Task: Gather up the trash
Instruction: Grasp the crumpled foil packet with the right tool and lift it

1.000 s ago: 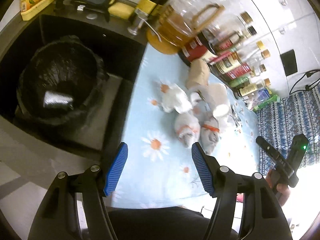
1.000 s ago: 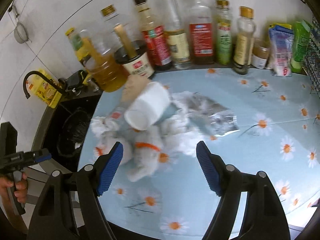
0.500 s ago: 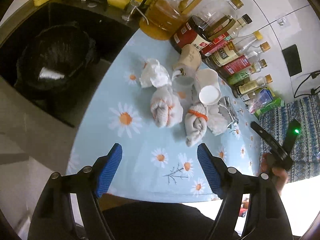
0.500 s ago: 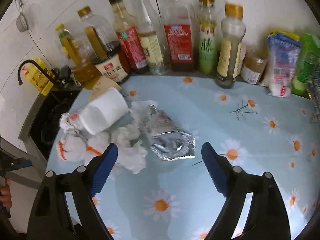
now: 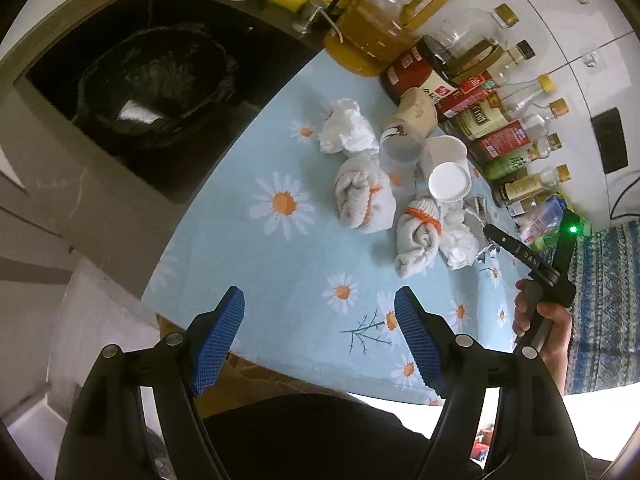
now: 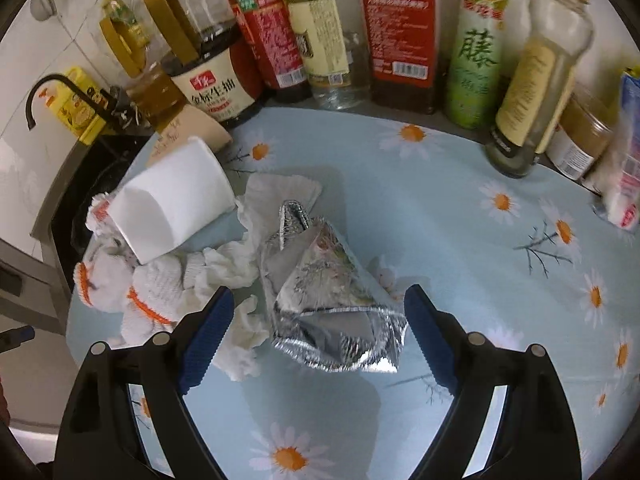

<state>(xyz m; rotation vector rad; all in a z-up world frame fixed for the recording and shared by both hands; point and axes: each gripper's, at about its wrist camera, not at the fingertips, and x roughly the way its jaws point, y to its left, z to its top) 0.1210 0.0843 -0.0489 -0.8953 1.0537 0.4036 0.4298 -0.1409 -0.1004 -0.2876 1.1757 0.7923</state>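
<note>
A crumpled silver foil packet (image 6: 332,304) lies on the daisy-print tablecloth (image 6: 460,240). My right gripper (image 6: 320,294) hangs over it, open, one finger on each side and neither pad touching. Left of the packet are crumpled tissues (image 6: 236,268), a tipped white paper cup (image 6: 172,208) and rolled white gloves with orange cuffs (image 6: 156,292). My left gripper (image 5: 318,296) is open and holds nothing, near the table's front edge, short of the gloves (image 5: 362,200). A tissue wad (image 5: 348,128), a brown cup (image 5: 408,124) and the white cup (image 5: 448,176) lie beyond them. A black-bagged bin (image 5: 156,84) sits in the sink at the left.
Sauce and oil bottles (image 6: 400,32) line the wall behind the trash, with a large oil jug (image 5: 380,28) at the sink end. A black faucet (image 6: 44,92) stands by the sink. Snack bags (image 6: 628,160) sit far right. A hand (image 5: 548,320) grips the right tool.
The left gripper swung from beside the bin to in front of the trash pile. The right gripper dropped and shifted from the gloves onto the foil packet. Both jaws opened wider.
</note>
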